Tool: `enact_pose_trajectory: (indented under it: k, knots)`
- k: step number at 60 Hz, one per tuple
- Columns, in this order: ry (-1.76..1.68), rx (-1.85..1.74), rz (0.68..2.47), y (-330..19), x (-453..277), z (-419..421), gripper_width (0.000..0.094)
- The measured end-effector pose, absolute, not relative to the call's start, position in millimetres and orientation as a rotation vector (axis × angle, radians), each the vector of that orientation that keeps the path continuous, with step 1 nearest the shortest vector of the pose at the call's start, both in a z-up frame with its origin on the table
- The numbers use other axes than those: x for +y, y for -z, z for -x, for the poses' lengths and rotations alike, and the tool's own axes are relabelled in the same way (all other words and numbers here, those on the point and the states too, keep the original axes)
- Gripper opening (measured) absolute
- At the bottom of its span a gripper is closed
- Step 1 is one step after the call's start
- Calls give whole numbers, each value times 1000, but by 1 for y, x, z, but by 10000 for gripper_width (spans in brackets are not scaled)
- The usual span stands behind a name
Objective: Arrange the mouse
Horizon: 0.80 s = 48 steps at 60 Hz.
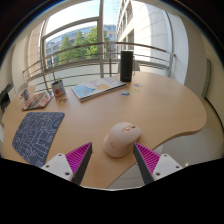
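A pale pinkish-white mouse [121,138] lies on the light wooden table [150,105], close to its front edge. My gripper [113,160] is open, its two fingers with magenta pads [79,158] standing wide apart. The mouse sits just ahead of the fingertips and partly between them, with a gap at each side. It rests on the table on its own. A dark patterned mouse mat [38,135] lies on the table to the left of the mouse, beyond the left finger.
At the back of the table stand a black cylinder [126,66], an open magazine [97,88], a small cup [59,91] and a booklet [36,99]. A small dark item [125,94] lies mid-table. A railing and windows run behind.
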<state>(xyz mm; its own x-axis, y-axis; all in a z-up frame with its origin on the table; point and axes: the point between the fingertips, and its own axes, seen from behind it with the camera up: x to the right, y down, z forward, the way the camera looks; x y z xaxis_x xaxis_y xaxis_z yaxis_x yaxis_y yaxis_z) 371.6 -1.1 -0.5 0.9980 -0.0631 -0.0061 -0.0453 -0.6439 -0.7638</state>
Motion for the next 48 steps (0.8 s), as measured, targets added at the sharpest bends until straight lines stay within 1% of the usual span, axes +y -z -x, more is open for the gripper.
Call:
enact_pose_trajectory:
  k: [10,14,16,21,24,26,33,38,40,42,48]
  knots:
    - [24,124,2269,9,37,-383,848]
    - [29,133,2260,12,59,-392,830]
    - [47,139,2260,14,56,-387,801]
    - [95,145,2240,13,70,-395,671]
    - [99,155,2229,12,74,-393,560]
    - [100,153,2225,13,76,-392,550]
    - [130,141,2217,9,78,-394,458]
    - [163,155,2219,4,76,-396,429]
    - [179,165,2207,-6,75,-396,430]
    - [199,168,2184,-23,76,-396,430]
    - [233,188,2053,-106,82,-381,429]
